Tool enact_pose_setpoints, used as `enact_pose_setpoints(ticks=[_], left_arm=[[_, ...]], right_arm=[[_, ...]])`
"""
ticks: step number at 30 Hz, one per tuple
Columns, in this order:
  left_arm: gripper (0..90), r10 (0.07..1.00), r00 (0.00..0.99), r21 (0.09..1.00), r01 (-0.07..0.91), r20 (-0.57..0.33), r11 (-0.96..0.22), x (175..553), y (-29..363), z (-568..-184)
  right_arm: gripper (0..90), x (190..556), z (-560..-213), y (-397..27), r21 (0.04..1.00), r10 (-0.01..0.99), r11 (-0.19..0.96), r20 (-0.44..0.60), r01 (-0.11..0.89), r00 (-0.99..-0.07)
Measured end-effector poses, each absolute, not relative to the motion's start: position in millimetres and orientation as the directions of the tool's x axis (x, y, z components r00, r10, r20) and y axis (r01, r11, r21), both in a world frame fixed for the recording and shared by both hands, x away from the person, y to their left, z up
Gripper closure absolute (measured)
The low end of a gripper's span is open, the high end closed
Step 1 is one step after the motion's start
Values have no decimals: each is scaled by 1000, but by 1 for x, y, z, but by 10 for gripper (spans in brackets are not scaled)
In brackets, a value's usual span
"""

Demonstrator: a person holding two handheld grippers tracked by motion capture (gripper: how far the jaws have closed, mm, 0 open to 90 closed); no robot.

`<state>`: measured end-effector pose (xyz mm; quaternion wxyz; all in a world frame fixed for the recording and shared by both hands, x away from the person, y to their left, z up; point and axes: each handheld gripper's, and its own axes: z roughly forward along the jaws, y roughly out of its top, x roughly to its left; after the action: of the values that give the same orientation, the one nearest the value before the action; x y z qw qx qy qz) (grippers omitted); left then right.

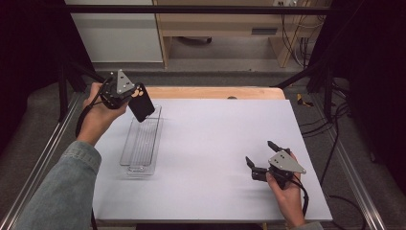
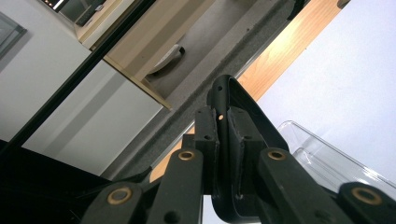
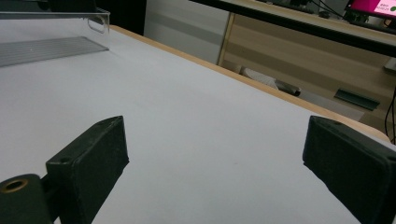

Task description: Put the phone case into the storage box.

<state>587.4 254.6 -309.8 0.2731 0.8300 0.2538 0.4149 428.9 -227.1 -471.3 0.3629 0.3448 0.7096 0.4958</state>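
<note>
My left gripper (image 1: 130, 98) is raised above the far end of a clear plastic tray (image 1: 140, 143) and is shut on a black phone case (image 1: 142, 104), which hangs tilted over the tray's far end. In the left gripper view the case (image 2: 236, 100) stands edge-on between the two closed pads (image 2: 206, 135), with the tray's rim (image 2: 327, 154) below to the right. My right gripper (image 1: 262, 154) rests low over the white table at the near right, jaws wide apart with nothing between them; its pads (image 3: 93, 158) frame bare table surface.
The white tabletop (image 1: 215, 143) has a wooden strip (image 1: 215, 92) along its far edge. Beyond it are a cabinet and a wooden desk (image 1: 220, 24). Metal rails and cables run along both sides. The tray's end (image 3: 56, 32) lies far off in the right gripper view.
</note>
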Motion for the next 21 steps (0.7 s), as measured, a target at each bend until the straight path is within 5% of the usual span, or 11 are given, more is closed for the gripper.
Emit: enact_pose_setpoints(ticks=[21], left_arm=[[827,603,542,614,190,585,-766,592,249,-319]], right_arm=[[69,429,-472,-226,953,845,275,-175,130,-505]])
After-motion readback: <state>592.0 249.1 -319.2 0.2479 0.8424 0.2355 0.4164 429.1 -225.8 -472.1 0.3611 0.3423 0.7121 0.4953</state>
